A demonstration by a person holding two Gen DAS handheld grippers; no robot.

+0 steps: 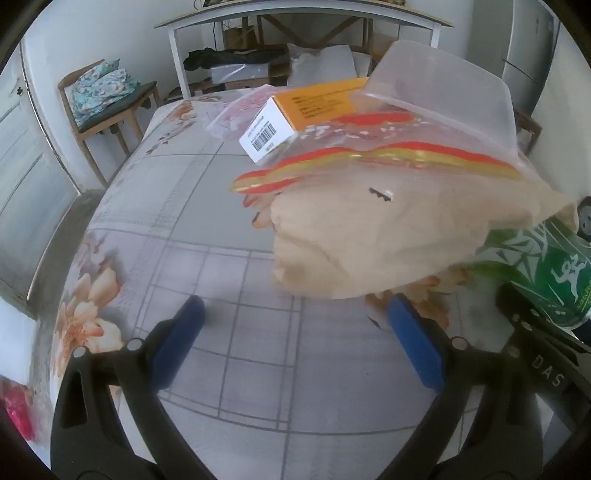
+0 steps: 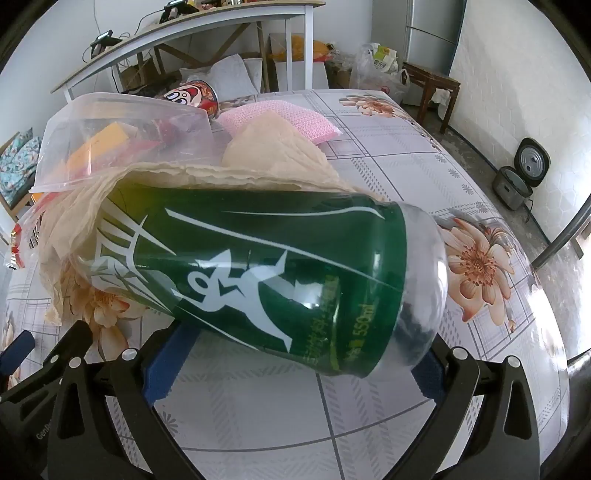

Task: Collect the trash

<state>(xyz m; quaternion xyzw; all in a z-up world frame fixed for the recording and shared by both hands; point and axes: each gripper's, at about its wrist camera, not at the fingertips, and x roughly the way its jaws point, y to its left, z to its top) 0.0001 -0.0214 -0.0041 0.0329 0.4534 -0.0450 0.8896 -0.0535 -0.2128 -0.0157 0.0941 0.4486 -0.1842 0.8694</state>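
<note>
Two close downward views, shared table (image 1: 229,206)

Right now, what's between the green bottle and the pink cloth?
Crumpled tan paper lies between the green bottle and the pink cloth, seen in the right wrist view.

I see white walls (image 2: 517,92) and a grey concrete floor (image 2: 476,155). A white-framed desk (image 1: 303,18) stands at the far wall, boxes and dark fabric beneath it. On the left, a wooden chair (image 1: 107,110) holds floral cloth. On the right, a wooden stool (image 2: 432,85), with an open rice cooker (image 2: 521,177) on the floor near the wall. Even daylight throughout.
</note>
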